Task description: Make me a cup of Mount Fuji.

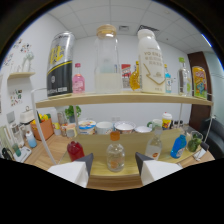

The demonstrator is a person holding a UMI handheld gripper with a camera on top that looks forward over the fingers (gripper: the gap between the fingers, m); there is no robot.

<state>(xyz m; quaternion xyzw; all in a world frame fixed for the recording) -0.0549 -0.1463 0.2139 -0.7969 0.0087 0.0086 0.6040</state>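
Wooden drinks station, stocked and untouched, as the gripper faces a round clear bottle with its white fingers apart and empty.

Nothing for the cup of Mount Fuji looks begun: no cup is held and nothing is poured, so every step appears still to be done. The orange-capped bottle stands on the counter just ahead of the gripper, in line with the gap between the fingers, not yet inside it. Level with it, a red bottle stands off to the left, and a white bottle and a blue bottle off to the right. Beyond them sit tubs and bowls; higher still, a shelf carries a black-and-yellow canister, a glass jar and a large white bottle. Which of these the recipe needs cannot be told.
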